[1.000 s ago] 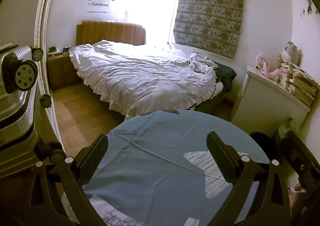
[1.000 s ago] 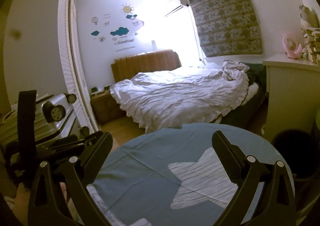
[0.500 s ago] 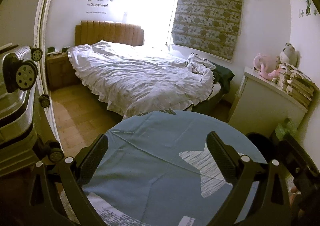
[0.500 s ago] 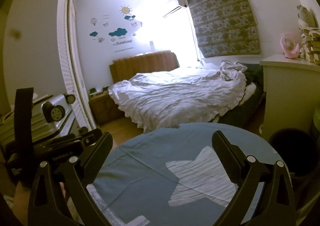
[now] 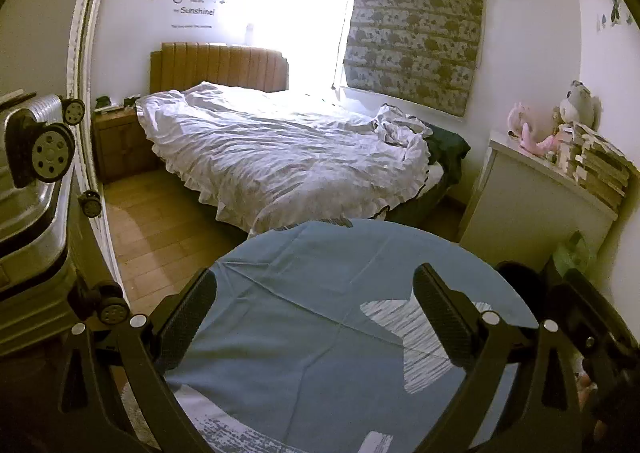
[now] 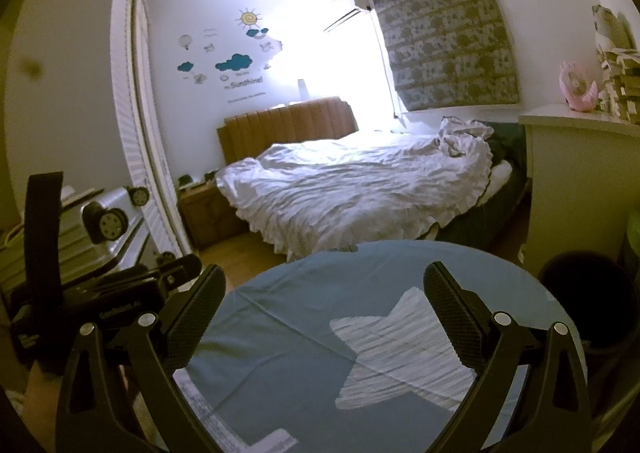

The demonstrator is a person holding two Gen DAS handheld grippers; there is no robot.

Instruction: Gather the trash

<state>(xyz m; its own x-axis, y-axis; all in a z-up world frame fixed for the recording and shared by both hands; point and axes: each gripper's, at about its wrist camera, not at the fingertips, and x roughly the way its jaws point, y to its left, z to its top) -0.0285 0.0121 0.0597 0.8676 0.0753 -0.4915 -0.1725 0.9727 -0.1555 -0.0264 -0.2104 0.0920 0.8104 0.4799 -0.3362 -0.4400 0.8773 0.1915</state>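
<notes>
Little changed over last second: views drifted slightly. Left tongs (image 5: 314, 317) and right tongs (image 6: 324, 309) hung spread wide, empty, above blue-clothed table (image 5: 320, 265). No trash visible; collection not begun. Dark bin (image 6: 588, 293) sat lower right.

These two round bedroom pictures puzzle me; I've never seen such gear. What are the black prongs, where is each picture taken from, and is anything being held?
A person carries a hand-held gripper in each hand; each has a wide-angle camera looking forward along its two fingers. One picture comes from the left gripper, the other from the right gripper. The black prongs are the jaws, spread wide and holding nothing. Below both lies a round table under a blue cloth with a pale star; no trash shows on it. Behind are the bed, a white dresser and a dark bin.
</notes>
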